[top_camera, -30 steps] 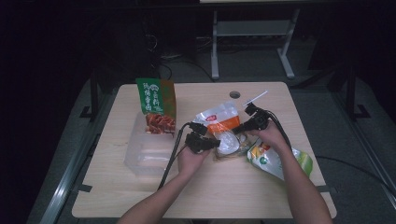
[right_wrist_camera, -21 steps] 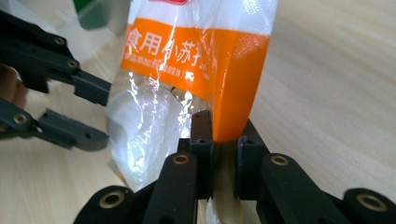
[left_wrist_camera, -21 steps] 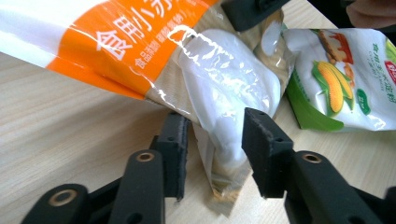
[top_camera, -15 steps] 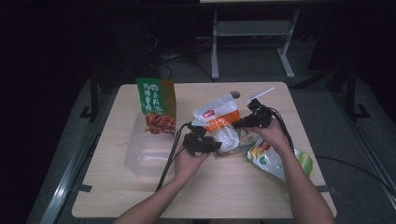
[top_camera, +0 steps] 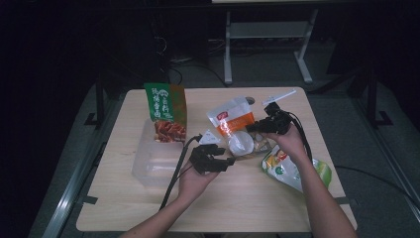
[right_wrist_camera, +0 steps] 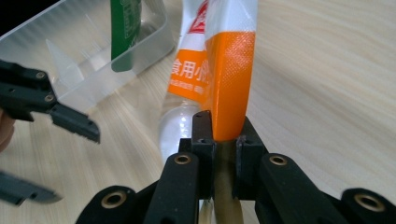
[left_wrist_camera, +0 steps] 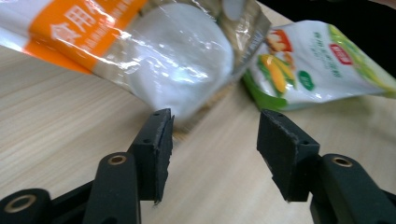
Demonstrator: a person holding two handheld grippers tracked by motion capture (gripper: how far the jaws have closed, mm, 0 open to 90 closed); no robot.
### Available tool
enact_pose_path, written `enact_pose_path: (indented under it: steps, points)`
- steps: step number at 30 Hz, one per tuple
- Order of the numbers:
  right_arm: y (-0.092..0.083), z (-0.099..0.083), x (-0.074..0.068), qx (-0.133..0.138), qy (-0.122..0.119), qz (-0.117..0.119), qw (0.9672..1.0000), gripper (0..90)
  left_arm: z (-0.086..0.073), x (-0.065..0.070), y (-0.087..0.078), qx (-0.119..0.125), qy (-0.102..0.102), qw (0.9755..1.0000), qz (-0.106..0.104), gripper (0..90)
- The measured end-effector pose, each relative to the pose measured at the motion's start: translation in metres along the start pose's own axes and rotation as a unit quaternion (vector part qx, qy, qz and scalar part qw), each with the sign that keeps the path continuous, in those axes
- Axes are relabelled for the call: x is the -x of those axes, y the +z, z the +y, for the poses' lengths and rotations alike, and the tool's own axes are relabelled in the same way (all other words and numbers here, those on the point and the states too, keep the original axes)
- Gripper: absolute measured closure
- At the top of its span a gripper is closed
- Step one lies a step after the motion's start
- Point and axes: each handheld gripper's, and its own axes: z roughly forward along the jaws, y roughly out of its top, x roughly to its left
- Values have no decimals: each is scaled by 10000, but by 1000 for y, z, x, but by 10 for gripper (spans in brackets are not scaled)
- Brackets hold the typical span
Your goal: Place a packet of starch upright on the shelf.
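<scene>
An orange-and-white plastic bag [top_camera: 230,120] with white powder inside hangs tilted over the table's middle. My right gripper [top_camera: 253,128] is shut on its orange edge [right_wrist_camera: 229,70], the pads [right_wrist_camera: 204,128] pinching the film. My left gripper [top_camera: 227,161] stands just in front of the bag's bulging lower end [left_wrist_camera: 177,60]. Its jaws have just been opening and nothing is between them. In the left gripper view this gripper [left_wrist_camera: 212,140] is a little short of the bag. The right gripper view shows the right gripper [right_wrist_camera: 224,137] with the bag rising straight out of it.
A clear plastic bin [top_camera: 153,161] sits at the left of the wooden table [top_camera: 257,208], with a green snack bag [top_camera: 166,109] standing at its far end. A green-and-white corn bag [top_camera: 292,168] lies at the right, under my right forearm.
My left gripper has let go of the orange bag, opened and drawn back toward the person. The right gripper has lifted the bag's edge, so the bag now hangs more upright.
</scene>
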Motion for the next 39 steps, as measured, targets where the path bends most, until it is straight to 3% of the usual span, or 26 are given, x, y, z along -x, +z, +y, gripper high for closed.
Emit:
enact_pose_path:
  steps: [2,11,22,32,39]
  points:
    - [-4,2,-7,58,-44,-38,10000,819,-5,5,-8,-4,189,9998,6,424]
    - [-12,5,-19,152,-176,-166,9996,821,-22,13,-27,127,154,9997,-129,389]
    - [-25,7,-41,268,-272,-189,9991,822,-45,28,-54,388,415,9980,-269,356]
    - [-31,19,-75,300,-500,-46,9983,823,-63,38,-76,495,660,9961,-323,334]
    - [-30,37,-98,295,-693,104,9971,824,-73,40,-85,545,668,9957,-348,325]
